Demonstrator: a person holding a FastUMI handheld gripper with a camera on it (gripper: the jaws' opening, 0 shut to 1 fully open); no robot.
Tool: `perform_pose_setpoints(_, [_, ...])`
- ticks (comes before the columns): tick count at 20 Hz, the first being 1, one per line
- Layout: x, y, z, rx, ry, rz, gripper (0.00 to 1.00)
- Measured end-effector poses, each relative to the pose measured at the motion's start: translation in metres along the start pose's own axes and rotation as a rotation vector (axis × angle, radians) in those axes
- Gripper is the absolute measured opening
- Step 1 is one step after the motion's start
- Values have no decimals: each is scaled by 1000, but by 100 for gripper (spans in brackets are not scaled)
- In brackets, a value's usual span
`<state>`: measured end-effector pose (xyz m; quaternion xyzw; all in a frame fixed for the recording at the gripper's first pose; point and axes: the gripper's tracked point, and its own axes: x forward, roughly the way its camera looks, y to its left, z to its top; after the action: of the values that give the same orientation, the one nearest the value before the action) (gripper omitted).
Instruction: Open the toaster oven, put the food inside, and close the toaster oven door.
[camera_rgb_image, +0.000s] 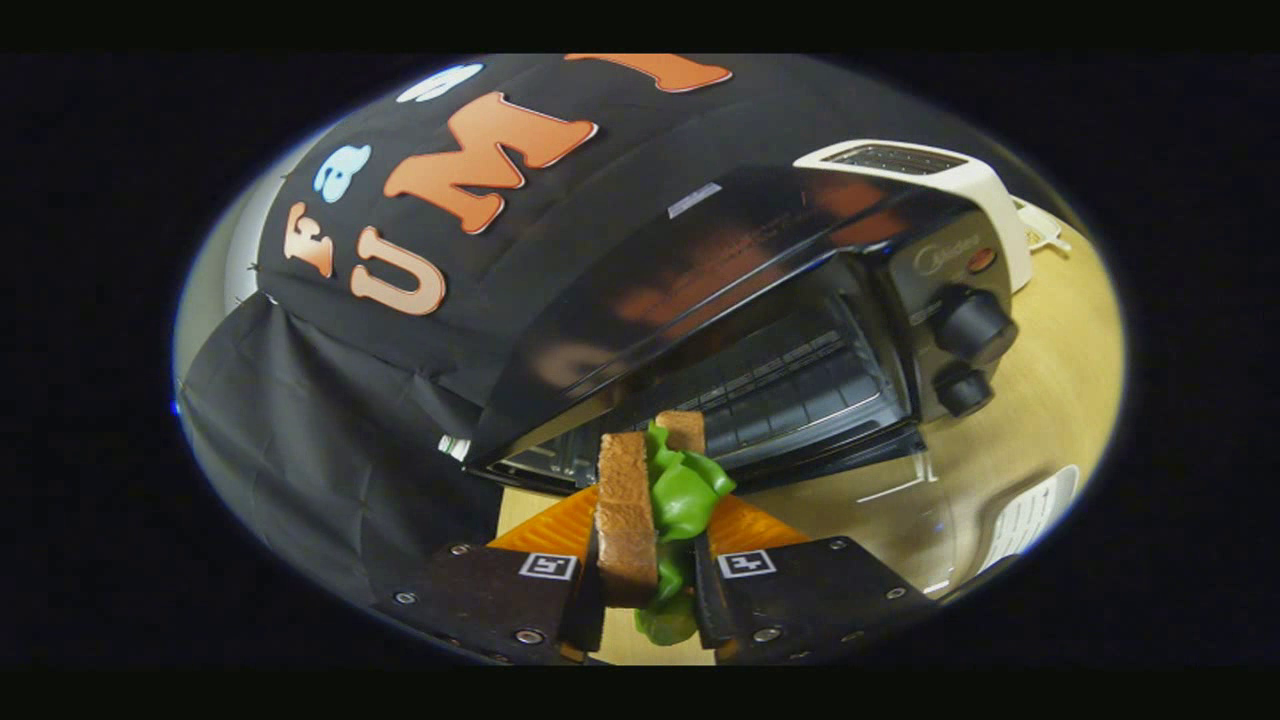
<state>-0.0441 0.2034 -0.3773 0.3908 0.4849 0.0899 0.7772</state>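
1. The gripper (650, 590) holds a sandwich (650, 510) between its two fingers. The fingers are closed most of the way, one pressing on each side of it, so the grip is firm.
2. The sandwich stands on edge: one slice of toasted bread faces the left finger, green lettuce fills the middle, and a second slice shows behind the lettuce on the right. Some lettuce hangs below the fingers.
3. The sandwich rises up past the fingertips and ends just short of the toaster oven (760, 340), which lies directly ahead.
4. The oven door (900, 490) is open, folded down flat toward the gripper (its glass reflects the table). The wire rack (790, 390) inside is bare.
5. Two round knobs (970, 345) sit on the oven's right panel.
6. A white pop-up toaster (930, 175) stands behind the oven, at its right rear.
7. Everything rests on a light wooden table (1050, 400).
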Motion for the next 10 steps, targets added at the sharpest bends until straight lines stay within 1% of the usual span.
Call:
perform_pose_setpoints(2, [10, 5, 7, 21, -36, 15, 37])
perform_pose_setpoints(5, [26, 1, 14, 43, -84, 14, 37])
perform_pose_setpoints(7, [31, 3, 24, 83, -135, 30, 37])
perform_pose_setpoints(10, [42, 4, 34, 81, -212, 23, 37])
